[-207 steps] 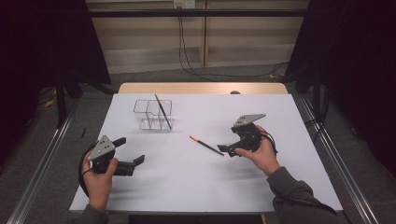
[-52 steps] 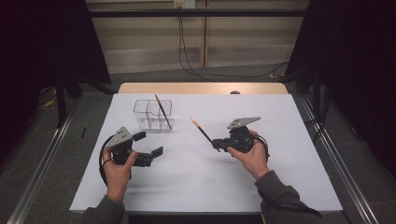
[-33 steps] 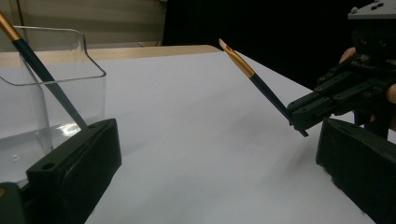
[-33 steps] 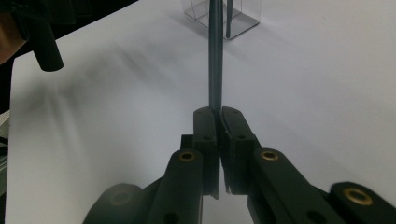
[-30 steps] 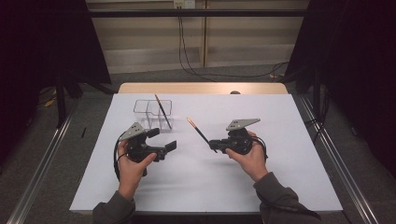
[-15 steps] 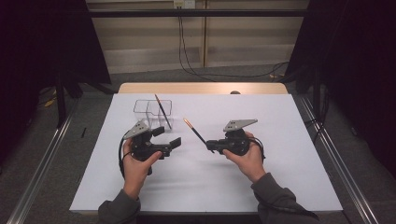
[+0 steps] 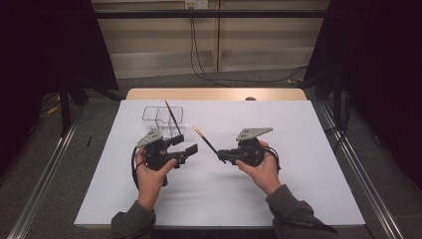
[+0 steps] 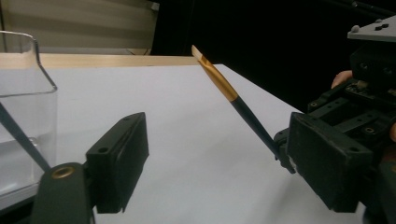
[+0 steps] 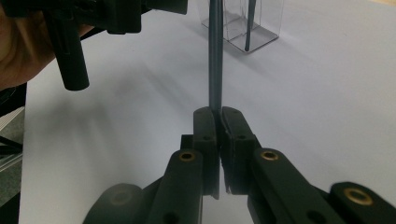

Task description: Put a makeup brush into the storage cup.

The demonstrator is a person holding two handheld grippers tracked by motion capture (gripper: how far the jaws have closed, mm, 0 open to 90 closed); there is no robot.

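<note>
A brush (image 7: 205, 139) with a dark handle, gold band and pale tip slants up to the left, its low end clamped in my shut right gripper (image 7: 222, 156). In the right gripper view the jaws (image 9: 217, 116) press on the handle (image 9: 215, 65). My left gripper (image 7: 184, 145) faces it from the left, and its jaws have just been closing. In the left gripper view the brush (image 8: 223, 84) stands between those jaws (image 8: 224, 172), close to the right one, and the pads do not press on it. A clear box (image 7: 161, 116) behind holds a second dark brush (image 7: 173, 120).
White sheet (image 7: 298, 199) covers the table, with a strip of wood (image 7: 214, 93) at the far edge. The clear box (image 8: 23, 116) stands just left of my left jaw. Metal rails (image 7: 358, 169) run along the floor on both sides.
My left gripper has moved right, up beside the clear box and toward the brush, and its jaws have narrowed. My right gripper, brush in its grip, has shifted slightly left.
</note>
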